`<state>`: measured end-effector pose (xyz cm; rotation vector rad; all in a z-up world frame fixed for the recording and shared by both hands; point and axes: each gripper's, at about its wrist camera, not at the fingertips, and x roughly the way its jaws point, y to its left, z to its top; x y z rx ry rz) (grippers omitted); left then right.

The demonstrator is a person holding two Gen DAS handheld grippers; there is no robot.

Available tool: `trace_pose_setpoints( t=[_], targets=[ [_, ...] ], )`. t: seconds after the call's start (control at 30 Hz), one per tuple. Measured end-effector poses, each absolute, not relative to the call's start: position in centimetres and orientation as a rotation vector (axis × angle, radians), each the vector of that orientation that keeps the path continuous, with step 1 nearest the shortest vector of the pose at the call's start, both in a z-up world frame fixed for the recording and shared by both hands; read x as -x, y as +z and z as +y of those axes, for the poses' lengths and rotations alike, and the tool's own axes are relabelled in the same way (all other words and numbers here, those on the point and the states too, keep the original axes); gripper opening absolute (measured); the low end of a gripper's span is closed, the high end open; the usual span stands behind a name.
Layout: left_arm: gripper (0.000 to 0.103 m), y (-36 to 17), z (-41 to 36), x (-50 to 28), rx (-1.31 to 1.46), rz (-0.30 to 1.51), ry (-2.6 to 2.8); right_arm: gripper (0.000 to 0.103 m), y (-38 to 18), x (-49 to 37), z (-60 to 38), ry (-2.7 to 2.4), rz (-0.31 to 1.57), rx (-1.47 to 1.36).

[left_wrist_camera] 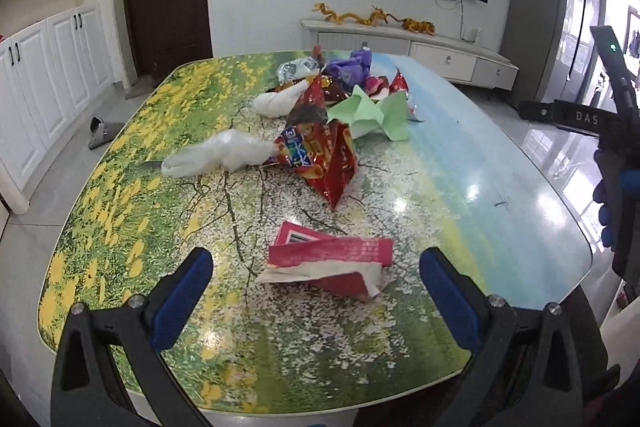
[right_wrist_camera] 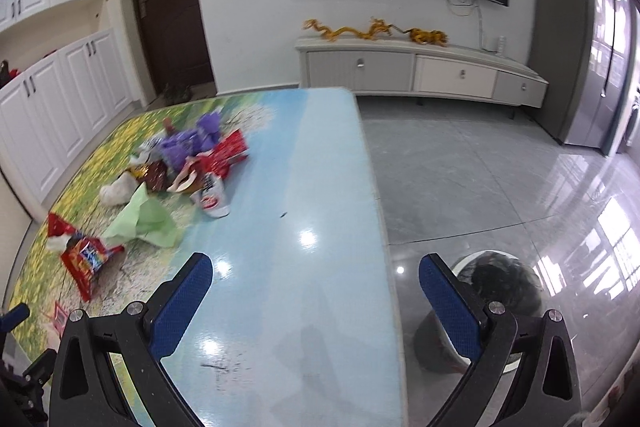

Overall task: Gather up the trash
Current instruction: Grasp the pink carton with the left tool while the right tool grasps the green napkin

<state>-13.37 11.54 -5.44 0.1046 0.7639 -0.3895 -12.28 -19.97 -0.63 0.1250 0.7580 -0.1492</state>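
Left hand-held gripper (left_wrist_camera: 316, 275): jaws wide, empty, bracketing torn pink wrapper (left_wrist_camera: 328, 261) on tabletop (left_wrist_camera: 460, 163). Right hand-held gripper (right_wrist_camera: 316, 277): wide, empty, trash bin (right_wrist_camera: 500, 291) at 3 o'clock. Remaining litter at 12 o'clock. Step: first pickup; next, close on wrapper.

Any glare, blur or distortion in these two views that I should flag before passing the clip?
Left wrist view: sharp; fisheye bends the table edges, small ceiling-light glints on its glossy top, pink wrapper crisp. Right wrist view: motion blur smears the trash pile; bright glare spots on the table and strong window reflections on the floor.
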Motion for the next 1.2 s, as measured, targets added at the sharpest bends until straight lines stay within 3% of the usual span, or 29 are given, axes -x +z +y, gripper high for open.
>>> trace_pose_setpoints(
  t=[0.23,0.53,0.83,0.9,0.93,1.0,1.17,1.2],
  targets=[
    [0.103,-6.6,10.7,11.9,-0.127,0.792,-0.431,0.103,-2.1,10.1,-17.8,-0.029,0.834,-0.129],
    [0.073,-7.9,10.7,10.4,-0.133,0.836,-0.442,0.099,-3.2,5.2,-13.0,0.235,0.900,-0.181],
    [0.069,-7.9,10.7,10.0,-0.136,0.830,-0.445,0.099,-4.4,0.4,-9.1,0.323,0.940,-0.219],
    [0.069,-7.8,10.9,9.9,-0.125,0.830,-0.443,0.094,-5.0,-0.2,-8.8,0.321,0.953,-0.230],
    [0.069,-7.6,11.0,9.8,-0.118,0.826,-0.441,0.086,-5.3,-0.4,-8.8,0.317,0.961,-0.236],
    [0.069,-7.3,11.3,9.6,-0.107,0.820,-0.438,0.083,-5.7,-0.6,-8.9,0.312,0.966,-0.245],
    [0.069,-6.2,11.5,9.4,-0.096,0.793,-0.435,0.058,-5.5,0.1,-9.7,0.323,0.949,-0.252],
    [0.069,-6.0,11.5,9.4,-0.094,0.791,-0.434,0.058,-5.6,0.2,-9.9,0.323,0.947,-0.257]
  ],
)
